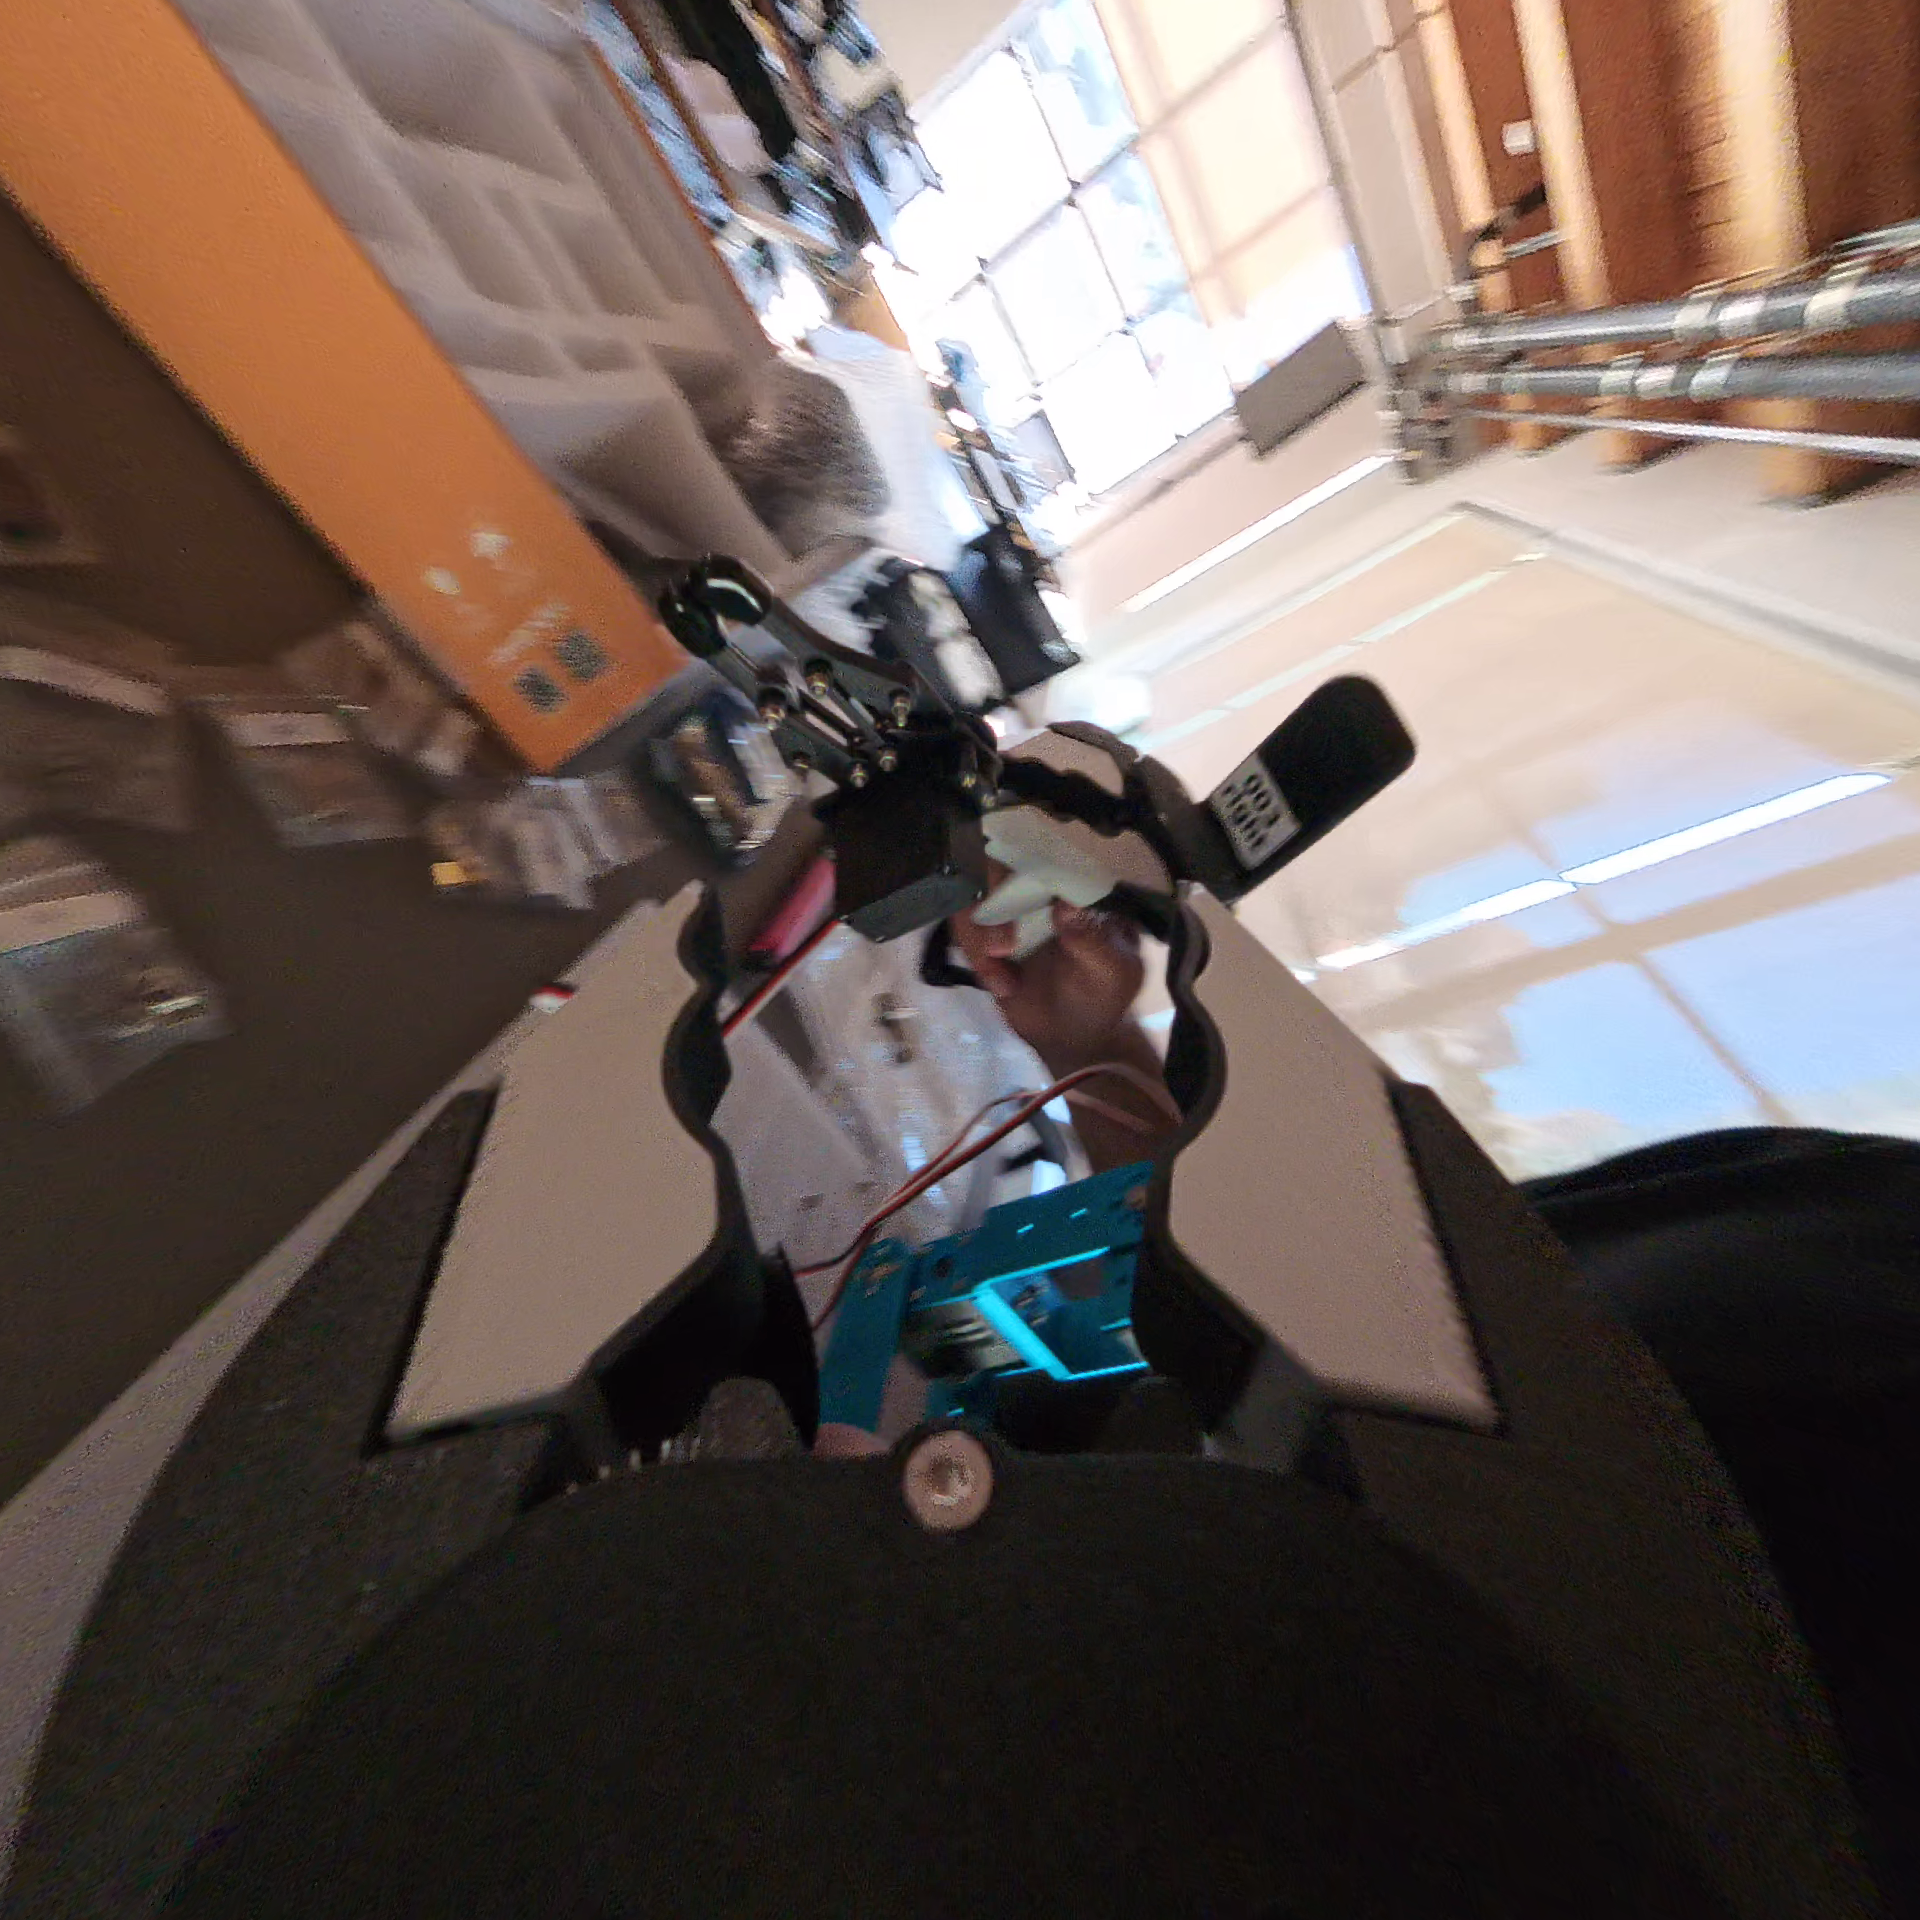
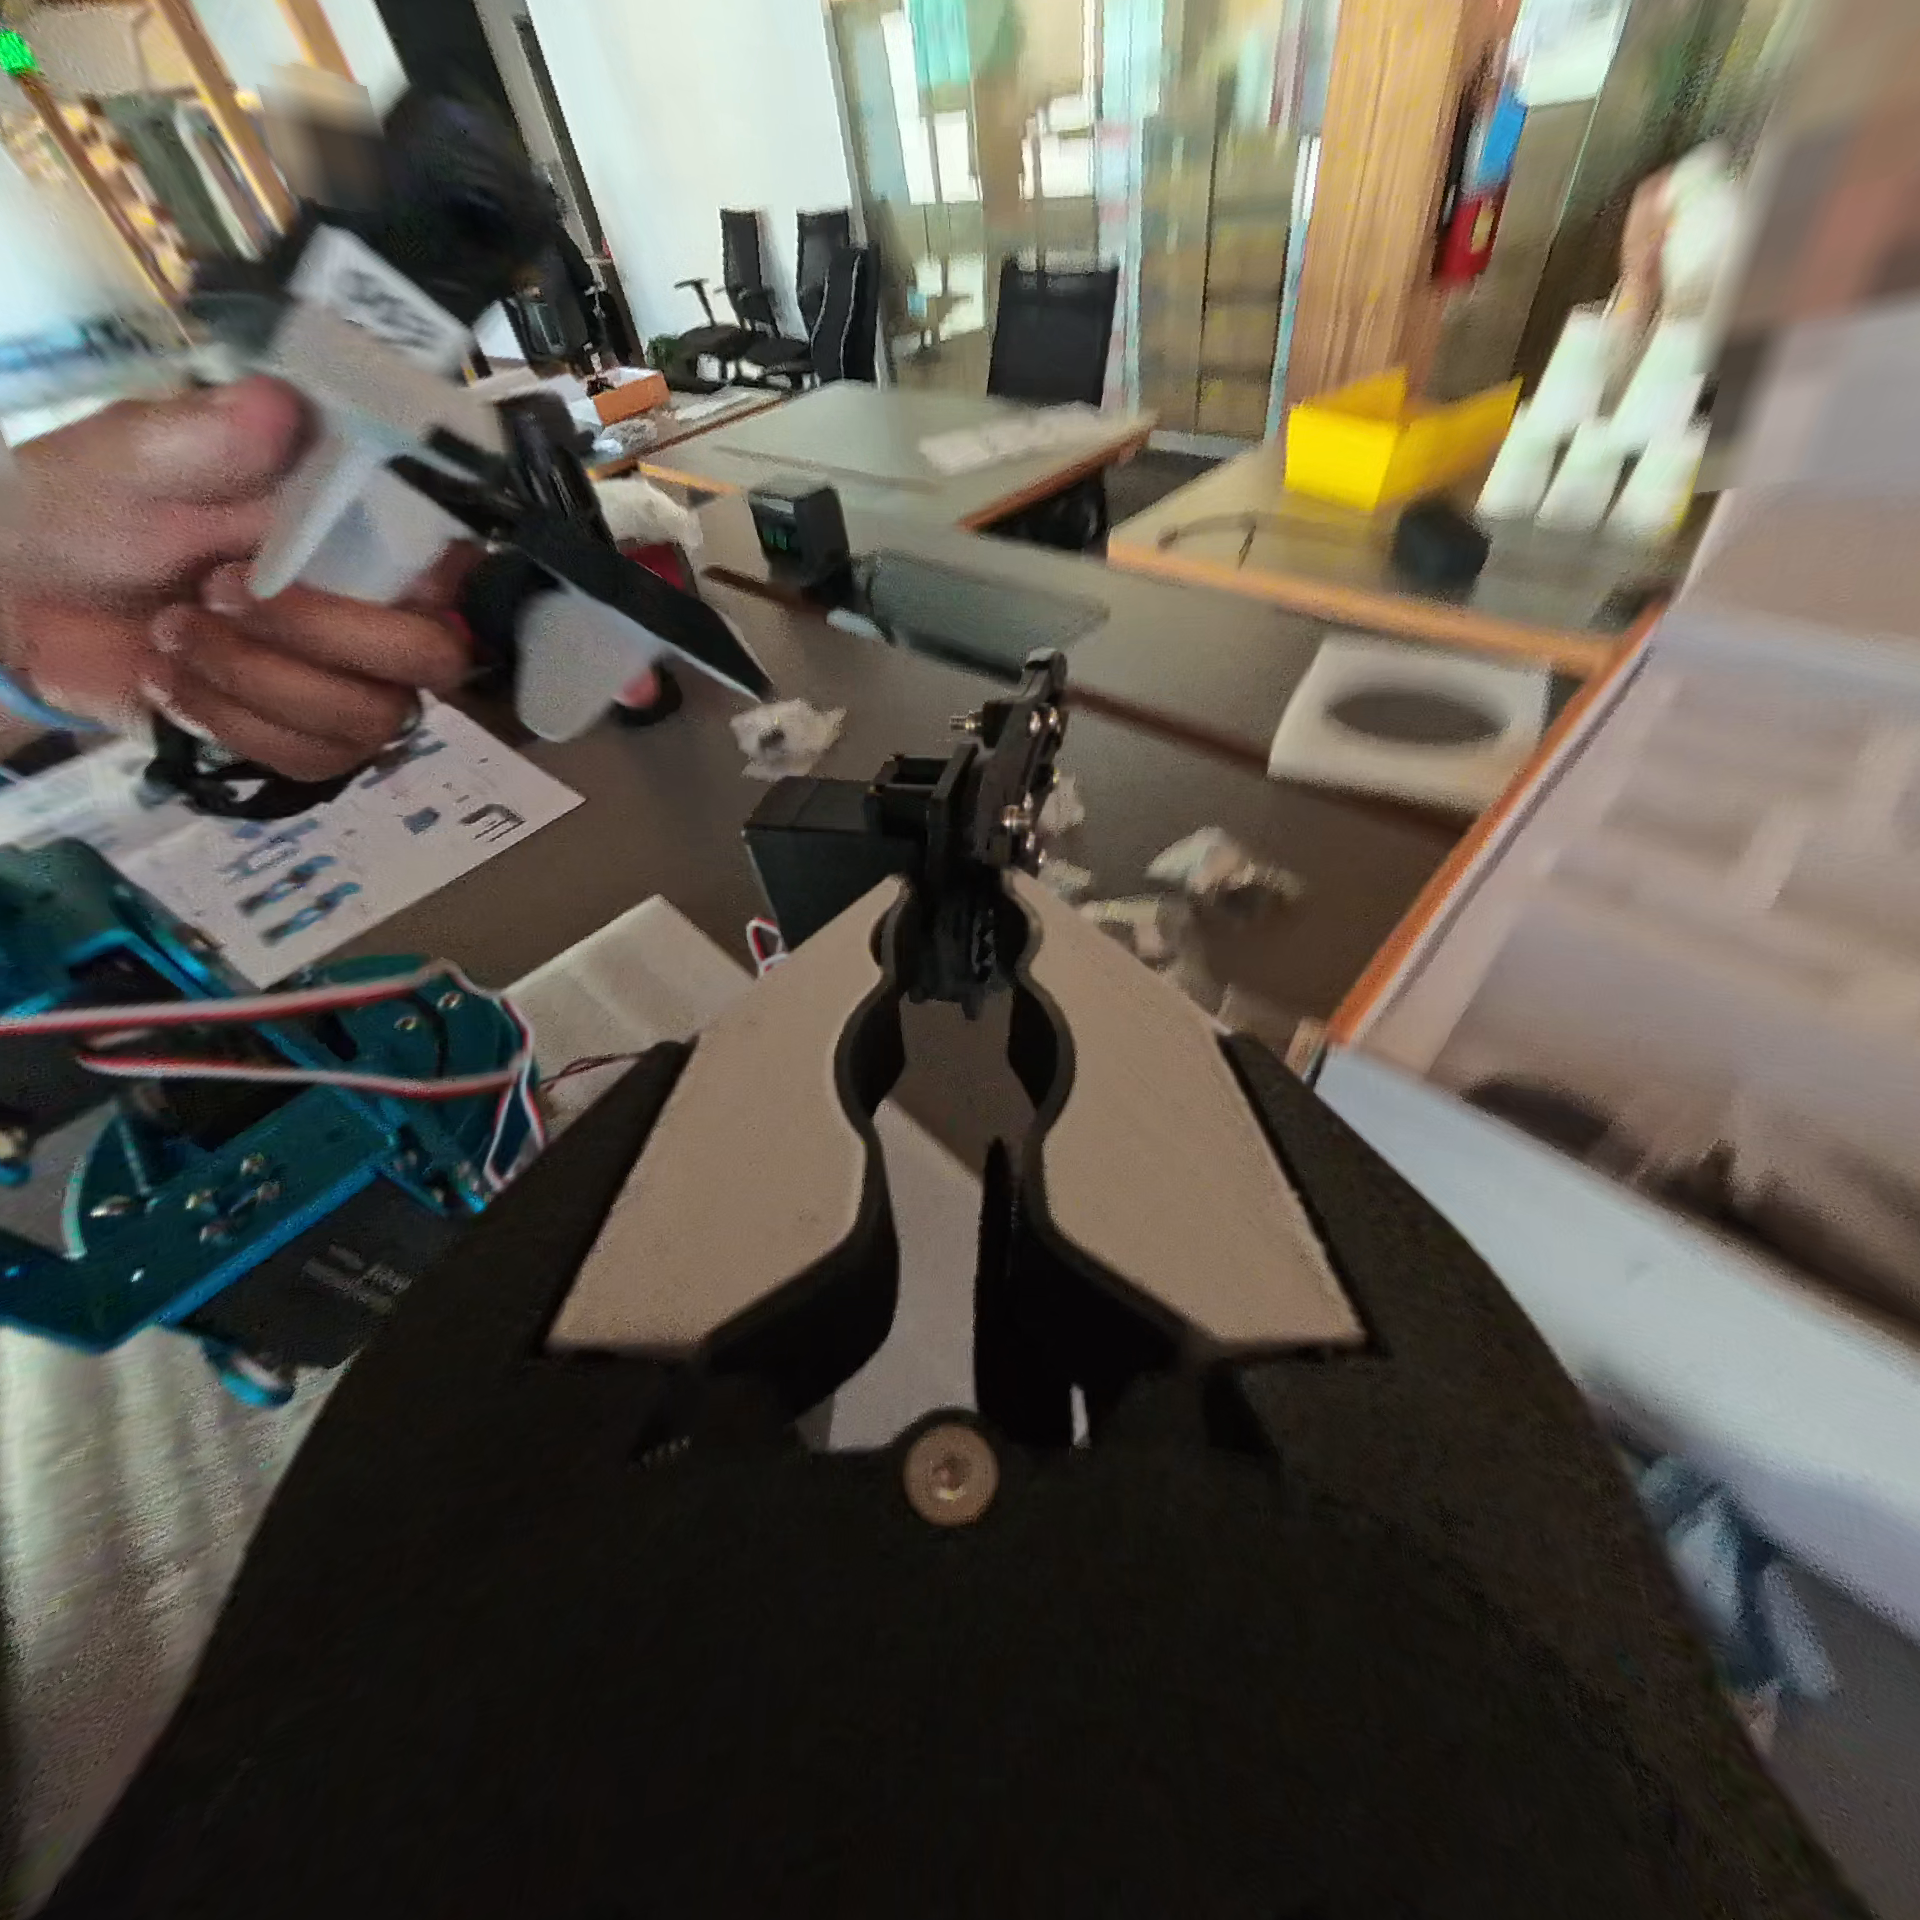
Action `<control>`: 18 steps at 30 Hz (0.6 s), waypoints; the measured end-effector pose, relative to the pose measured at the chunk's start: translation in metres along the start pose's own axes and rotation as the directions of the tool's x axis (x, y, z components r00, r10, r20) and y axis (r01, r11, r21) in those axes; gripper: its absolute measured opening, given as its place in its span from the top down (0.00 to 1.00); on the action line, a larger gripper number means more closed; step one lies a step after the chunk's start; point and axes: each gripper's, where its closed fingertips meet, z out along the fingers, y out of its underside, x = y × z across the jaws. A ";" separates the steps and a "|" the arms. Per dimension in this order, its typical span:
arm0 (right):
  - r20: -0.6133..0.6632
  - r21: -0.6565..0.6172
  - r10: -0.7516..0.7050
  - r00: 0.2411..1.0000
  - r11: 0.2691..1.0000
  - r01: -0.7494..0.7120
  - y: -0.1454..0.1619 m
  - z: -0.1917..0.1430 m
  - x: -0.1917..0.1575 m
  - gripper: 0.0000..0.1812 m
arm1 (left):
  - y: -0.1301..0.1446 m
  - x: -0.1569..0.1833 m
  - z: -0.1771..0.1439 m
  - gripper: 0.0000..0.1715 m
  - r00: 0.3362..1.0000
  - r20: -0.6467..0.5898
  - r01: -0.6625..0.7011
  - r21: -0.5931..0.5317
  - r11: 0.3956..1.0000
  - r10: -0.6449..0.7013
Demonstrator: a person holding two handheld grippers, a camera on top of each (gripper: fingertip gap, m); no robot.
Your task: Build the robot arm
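Observation:
My right gripper is shut on a small black claw assembly with a black servo block, and holds it above the dark table. In the left wrist view the same claw and servo show just past my left gripper, which is open and empty, its tips close to the servo. A hand holds the left gripper up at the left. A blue metal bracket assembly with red, white and black wires lies low at the left; it also shows between the left fingers.
A printed sheet lies on the table. Crumpled clear bags lie to the right. A white foam block with a round hole sits behind them. A yellow box and office chairs stand farther back. My right fingertips sit around 10 centimetres from my left ones.

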 end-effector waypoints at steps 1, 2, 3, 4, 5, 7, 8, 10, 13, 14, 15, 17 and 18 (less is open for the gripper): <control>-0.003 0.033 -0.081 0.997 0.996 0.082 -0.015 0.001 -0.006 0.94 | -0.005 0.007 0.008 0.47 0.996 -0.070 0.045 -0.027 0.999 -0.047; -0.003 0.060 -0.155 0.988 0.986 0.155 -0.029 0.002 -0.013 0.94 | -0.009 0.014 0.014 0.43 0.988 -0.132 0.077 -0.061 0.995 -0.084; -0.019 0.075 -0.211 0.977 0.975 0.211 -0.041 0.004 -0.018 0.94 | -0.012 0.020 0.019 0.41 0.978 -0.180 0.092 -0.091 0.992 -0.107; -0.044 0.083 -0.260 0.965 0.961 0.262 -0.053 0.005 -0.021 0.94 | -0.014 0.025 0.022 0.41 0.970 -0.218 0.086 -0.116 0.990 -0.110; -0.062 0.091 -0.310 0.949 0.945 0.315 -0.063 0.007 -0.024 0.94 | -0.014 0.030 0.024 0.40 0.966 -0.242 0.061 -0.139 0.988 -0.094; -0.086 0.114 -0.380 0.921 0.915 0.388 -0.080 0.009 -0.033 0.94 | -0.011 0.035 0.027 0.41 0.959 -0.278 0.013 -0.168 0.986 -0.060; -0.091 0.125 -0.393 0.915 0.907 0.402 -0.086 0.011 -0.036 0.94 | -0.010 0.037 0.027 0.44 0.952 -0.300 0.003 -0.174 0.985 -0.056; -0.083 0.126 -0.410 0.908 0.900 0.418 -0.090 0.016 -0.043 0.95 | -0.011 0.046 0.024 0.58 0.927 -0.372 -0.011 -0.161 0.987 -0.051; -0.090 0.117 -0.453 0.887 0.880 0.461 -0.089 0.023 -0.053 0.95 | -0.007 0.049 0.021 0.73 0.908 -0.418 -0.037 -0.153 0.987 -0.030; -0.094 0.113 -0.463 0.881 0.875 0.472 -0.088 0.024 -0.055 0.95 | -0.005 0.047 0.020 0.73 0.910 -0.413 -0.058 -0.152 0.987 -0.010; -0.091 0.113 -0.474 0.876 0.869 0.482 -0.088 0.024 -0.057 0.95 | -0.004 0.047 0.018 0.73 0.910 -0.414 -0.077 -0.147 0.986 0.009; -0.063 0.126 -0.465 0.883 0.874 0.470 -0.089 0.023 -0.064 0.94 | -0.001 0.049 0.013 0.73 0.910 -0.405 -0.150 -0.116 0.982 0.091; -0.033 0.131 -0.448 0.893 0.884 0.448 -0.089 0.022 -0.069 0.94 | 0.001 0.050 0.011 0.73 0.908 -0.397 -0.193 -0.105 0.976 0.137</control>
